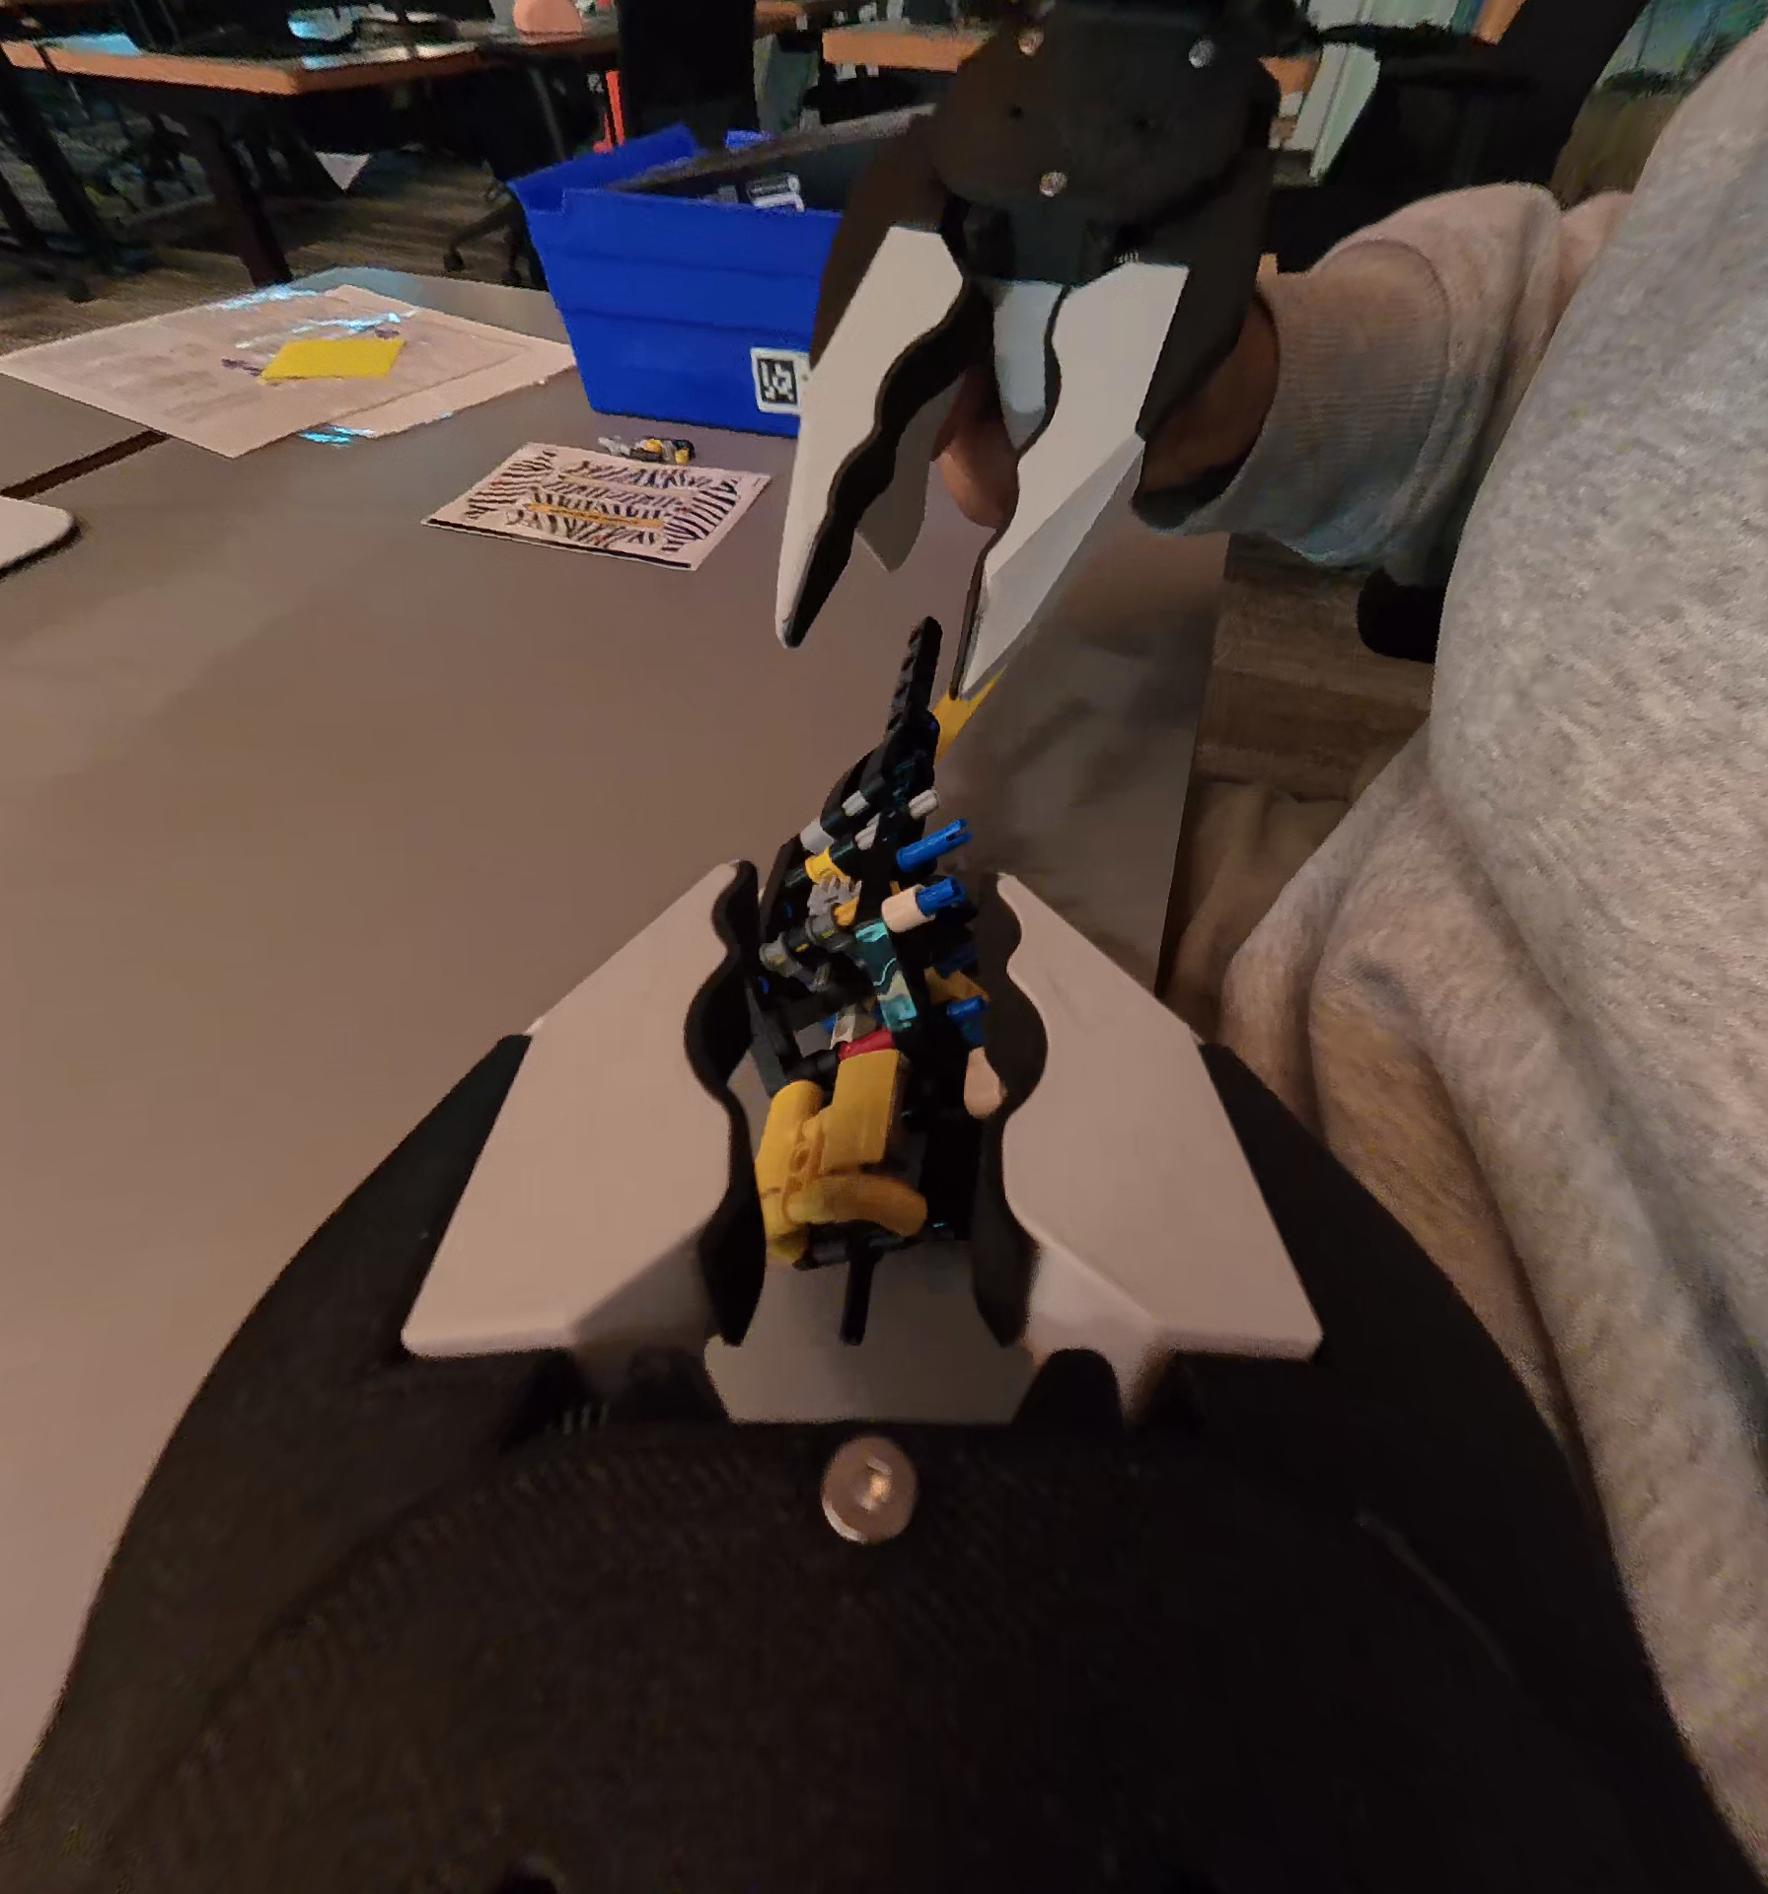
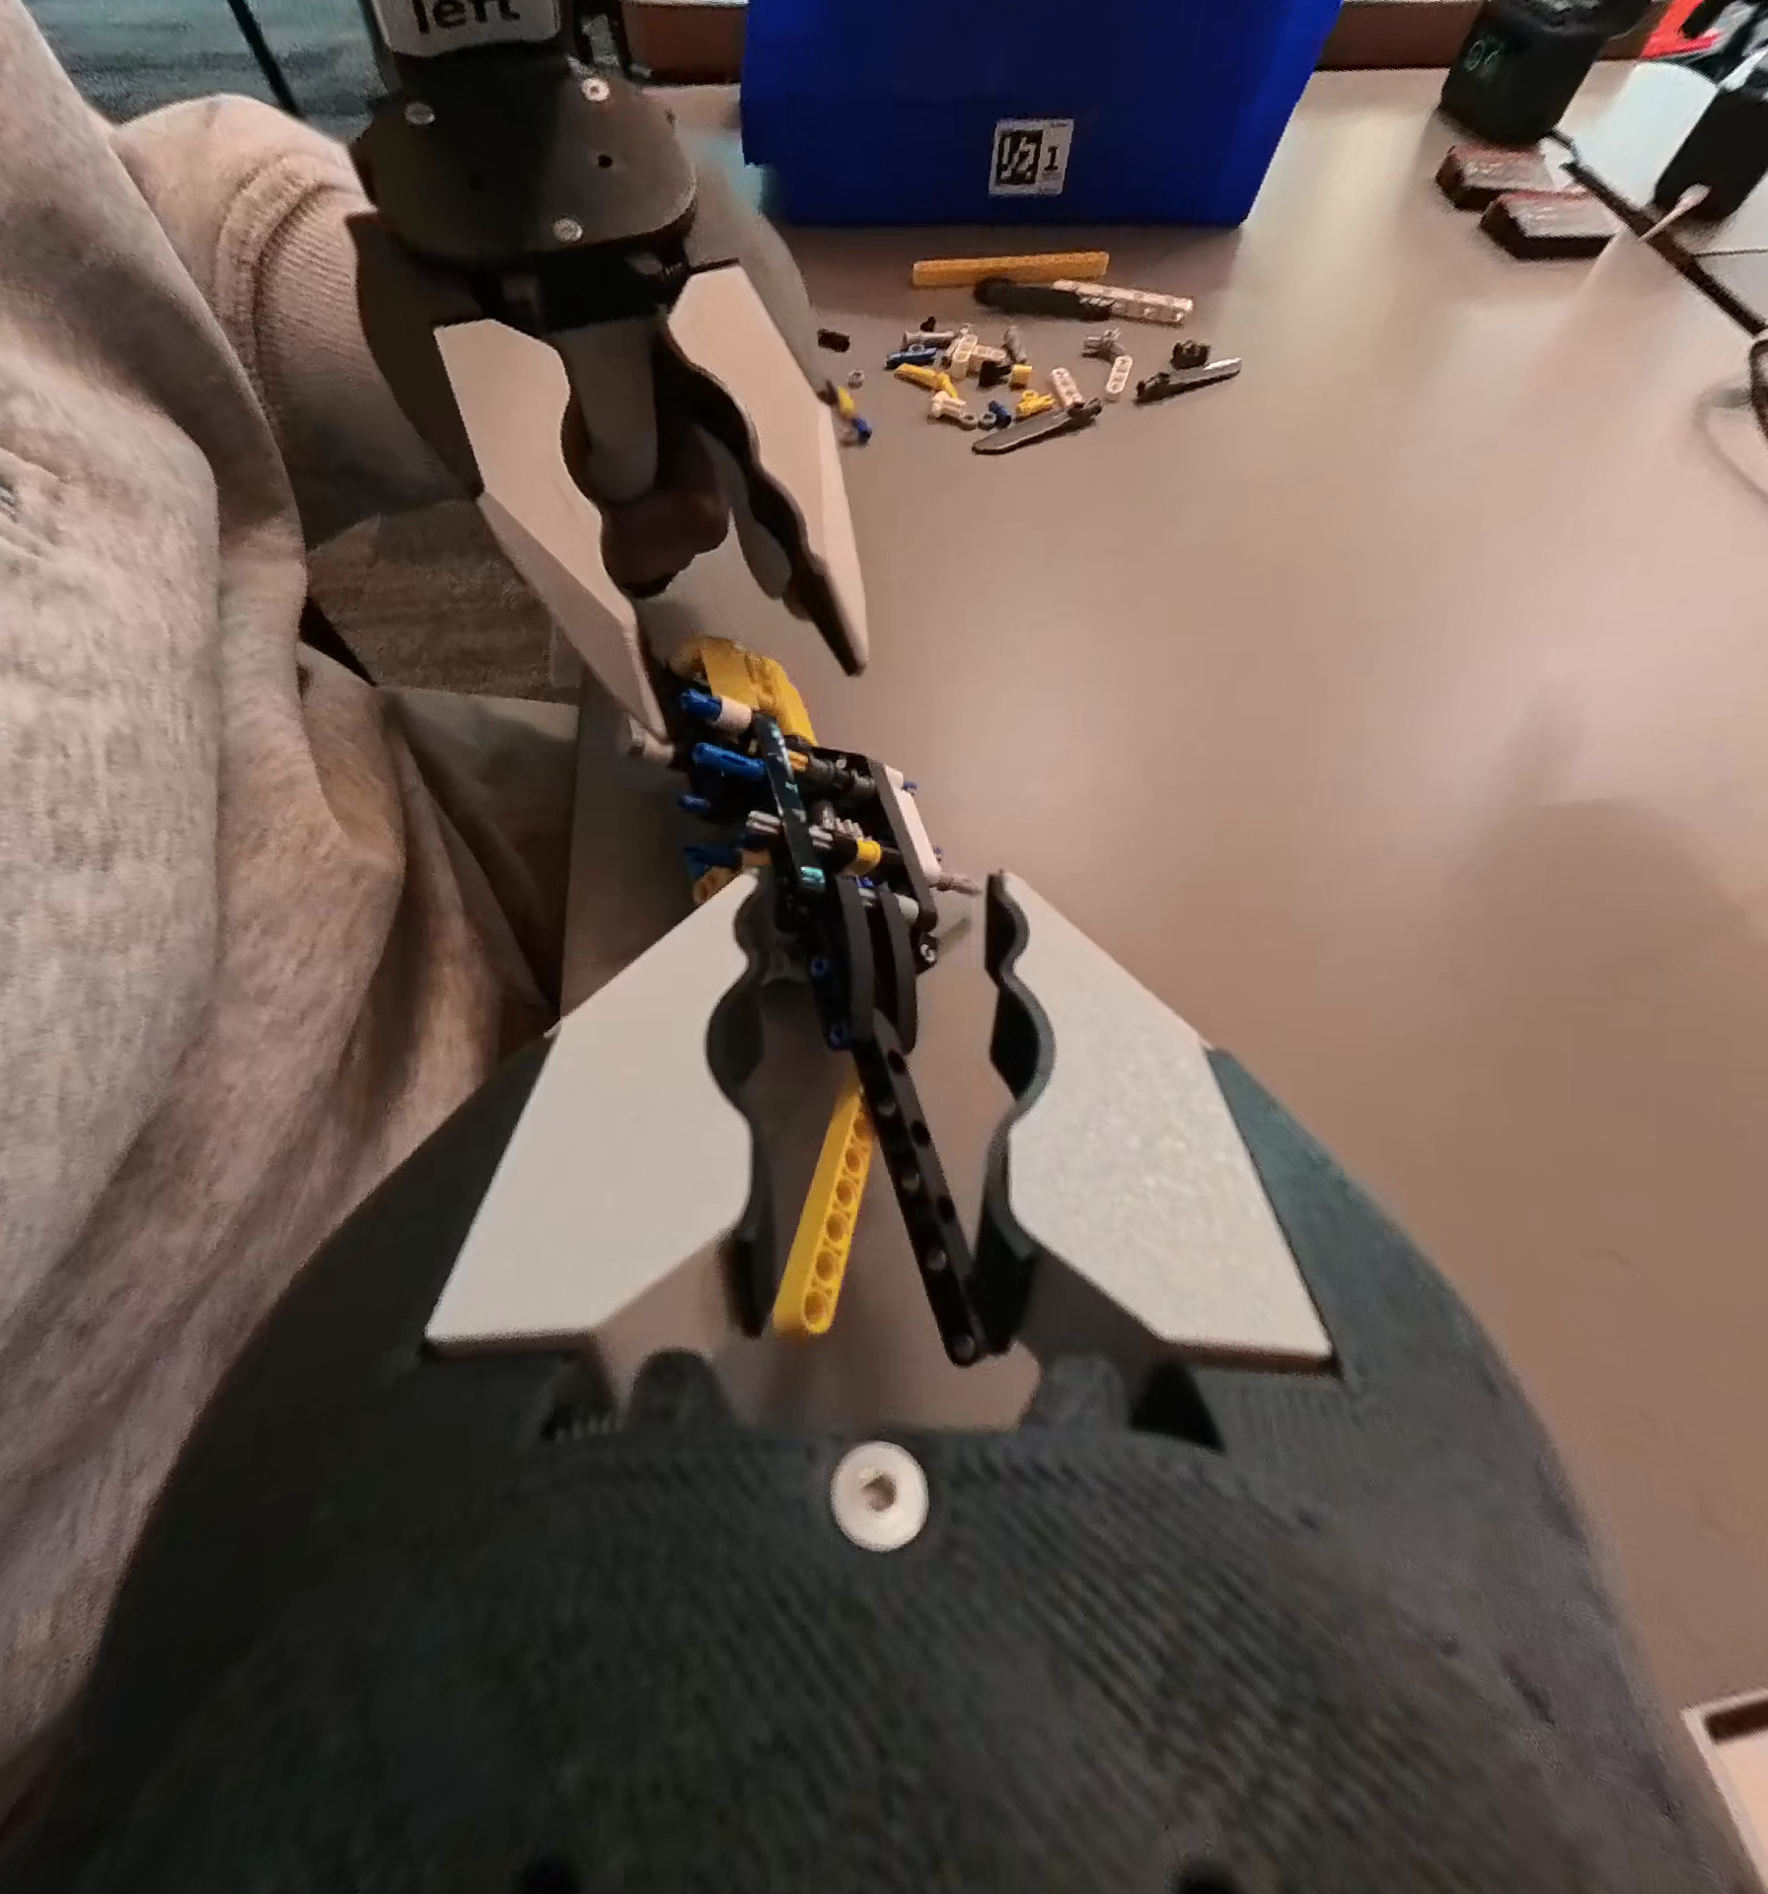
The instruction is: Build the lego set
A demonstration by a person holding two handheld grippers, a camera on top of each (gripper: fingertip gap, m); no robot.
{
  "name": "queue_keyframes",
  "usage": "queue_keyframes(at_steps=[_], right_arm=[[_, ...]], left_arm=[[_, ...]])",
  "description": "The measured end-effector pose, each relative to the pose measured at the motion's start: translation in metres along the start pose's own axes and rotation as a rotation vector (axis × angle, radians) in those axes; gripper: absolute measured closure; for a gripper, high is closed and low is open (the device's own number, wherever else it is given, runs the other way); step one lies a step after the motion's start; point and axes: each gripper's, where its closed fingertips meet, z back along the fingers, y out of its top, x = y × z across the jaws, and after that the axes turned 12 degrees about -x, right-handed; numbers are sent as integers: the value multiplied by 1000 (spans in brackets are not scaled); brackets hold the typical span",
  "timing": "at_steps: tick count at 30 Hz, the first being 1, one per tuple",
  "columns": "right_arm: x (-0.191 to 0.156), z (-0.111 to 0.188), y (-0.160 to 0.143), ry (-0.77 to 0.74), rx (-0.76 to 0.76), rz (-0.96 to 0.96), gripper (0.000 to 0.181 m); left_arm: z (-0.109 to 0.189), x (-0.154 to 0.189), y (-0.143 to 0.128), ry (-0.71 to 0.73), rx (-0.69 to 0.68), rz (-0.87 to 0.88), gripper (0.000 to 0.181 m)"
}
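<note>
My left fingers [image 1: 865, 1035] clamp the model [image 1: 875, 984], its long axis running into my parted, empty right fingers [image 2: 865, 1035].

Grey table [image 2: 1372, 717], loose lego pieces [image 2: 1013, 369]

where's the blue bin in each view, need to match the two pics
Left wrist view: the blue bin stands on the table in the upper middle, left of the right gripper and behind a striped sheet.
Right wrist view: the blue bin is at the top edge, right of centre, behind the loose lego pieces.
Shared landmark: the lego model, between both grippers in each view.
</note>
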Motion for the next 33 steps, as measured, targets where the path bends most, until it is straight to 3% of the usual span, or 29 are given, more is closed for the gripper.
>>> queue_keyframes(at_steps=[14, 22, 33], right_arm=[[12, 33, 11, -381, 291, -126, 106], [7, 47, 13, -302, 447, -168, 113], [14, 46, 8, -233, 491, -273, 104]], left_arm=[[21, -10, 1, 47, 125, 88, 135], [40, -22, 7, 14, 252, 193, 134], [33, -20, 4, 54, 193, 159, 133]])
